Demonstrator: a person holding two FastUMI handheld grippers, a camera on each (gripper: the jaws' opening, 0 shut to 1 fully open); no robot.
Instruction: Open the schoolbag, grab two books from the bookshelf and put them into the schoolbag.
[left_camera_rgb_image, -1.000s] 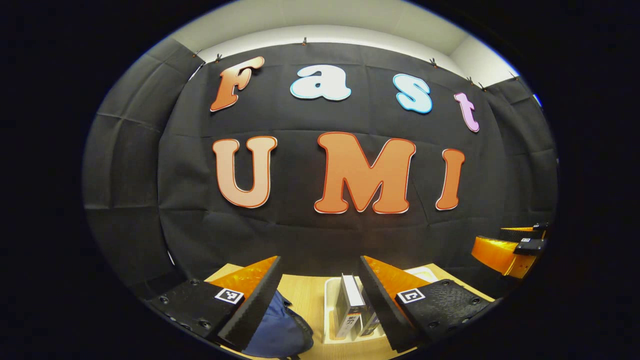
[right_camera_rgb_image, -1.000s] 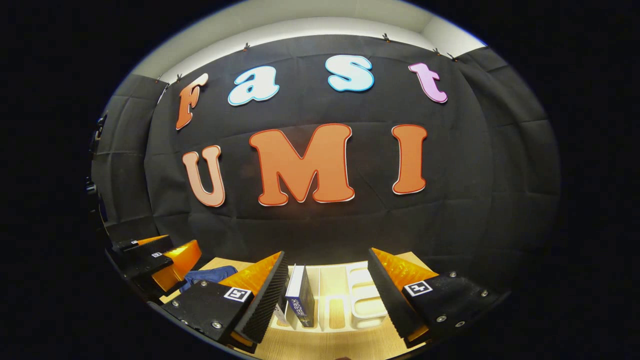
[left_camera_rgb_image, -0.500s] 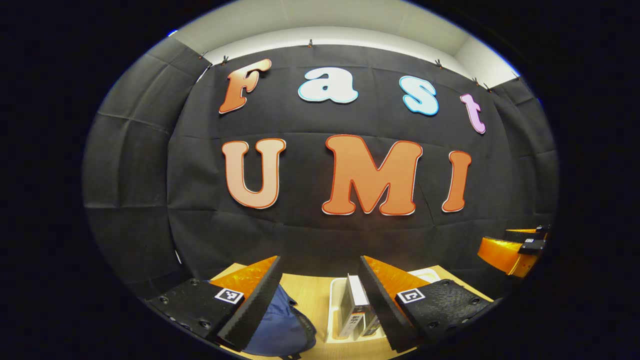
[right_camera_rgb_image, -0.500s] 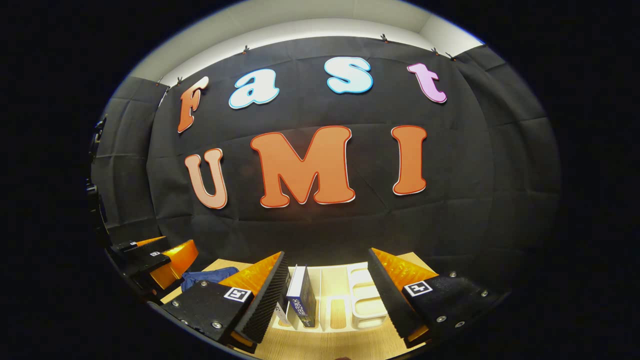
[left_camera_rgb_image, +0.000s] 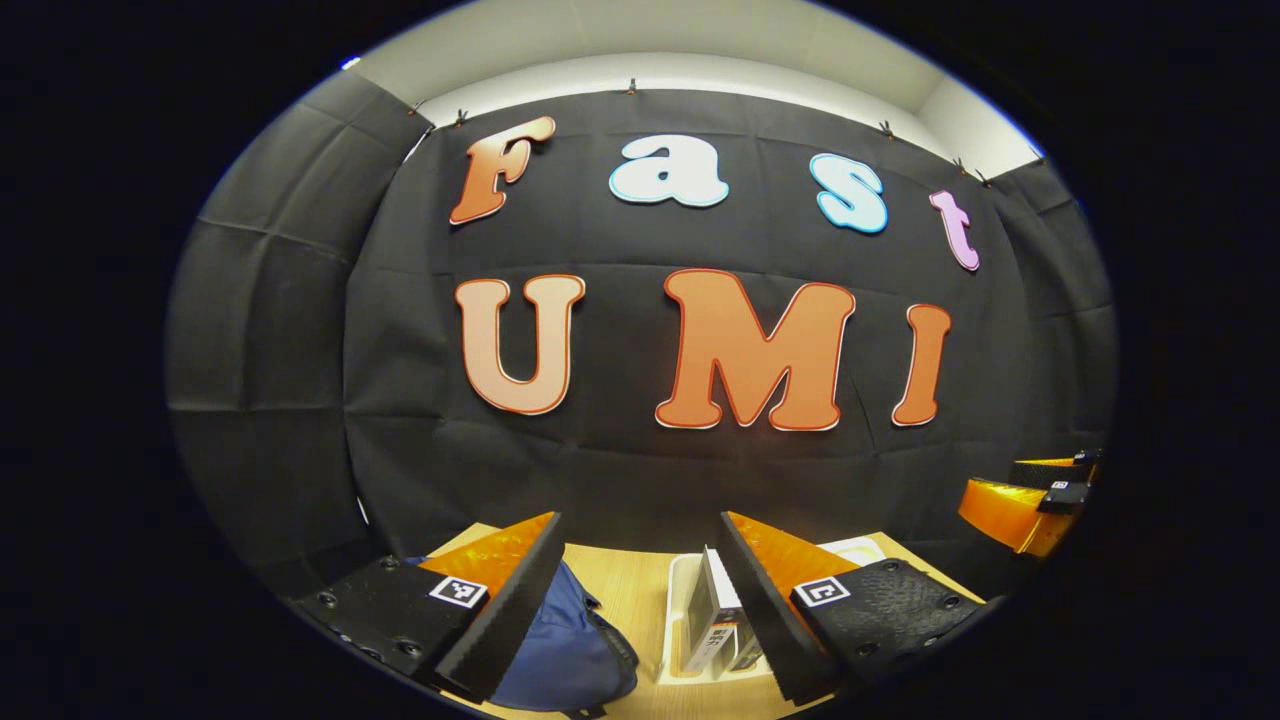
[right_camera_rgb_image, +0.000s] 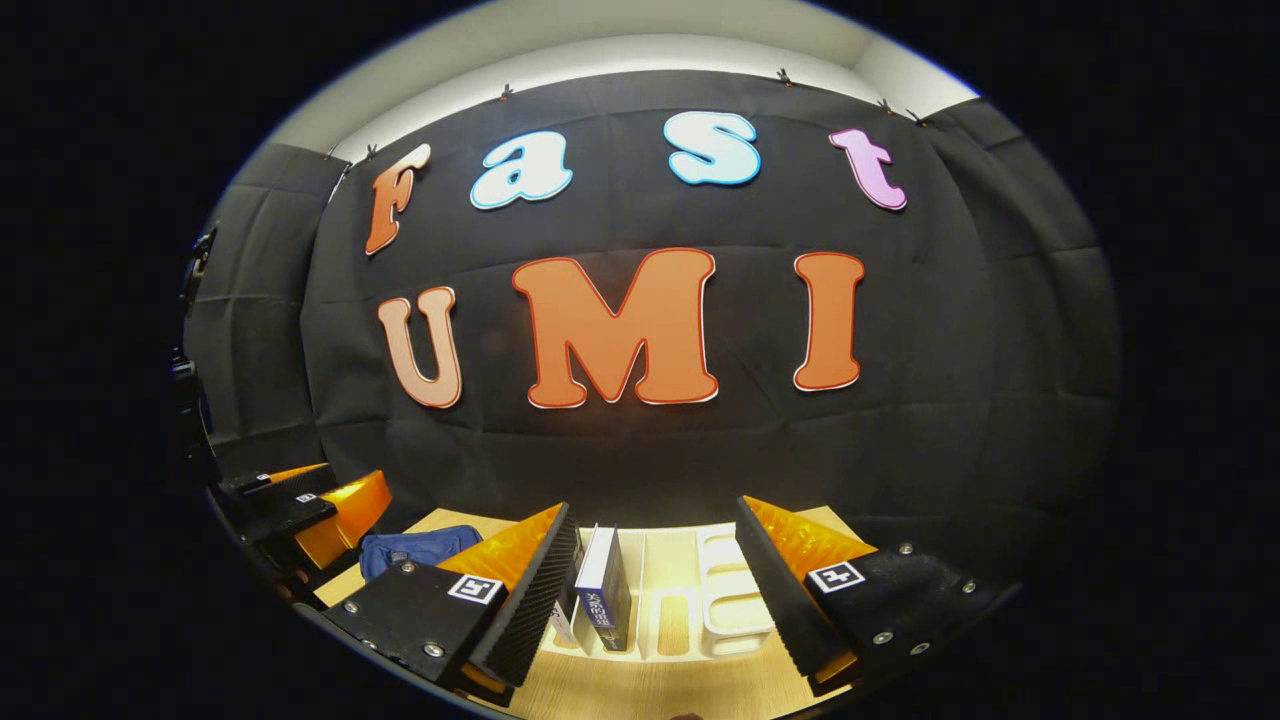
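The navy schoolbag (left_camera_rgb_image: 575, 655) lies on the wooden table, partly behind the inner finger of my left gripper (left_camera_rgb_image: 640, 600), which is open and held above the table. Books (left_camera_rgb_image: 712, 625) stand upright in the white bookshelf (left_camera_rgb_image: 675, 600) to the bag's right. In the right gripper view, my right gripper (right_camera_rgb_image: 655, 590) is open too, with a dark blue book (right_camera_rgb_image: 603, 603) standing in the white bookshelf (right_camera_rgb_image: 725, 605) between its fingers, untouched. The schoolbag (right_camera_rgb_image: 415, 548) shows at the left there, behind the left gripper (right_camera_rgb_image: 300, 515).
The wooden table (left_camera_rgb_image: 625, 590) ends at the black booth wall close behind. The right gripper (left_camera_rgb_image: 1030, 495) hangs at the right edge of the left gripper view. The bookshelf's right slots (right_camera_rgb_image: 735, 620) hold nothing.
Both views have shifted slightly; the left gripper has drifted a little left, so the bag shows more between its fingers. Both grippers stay open.
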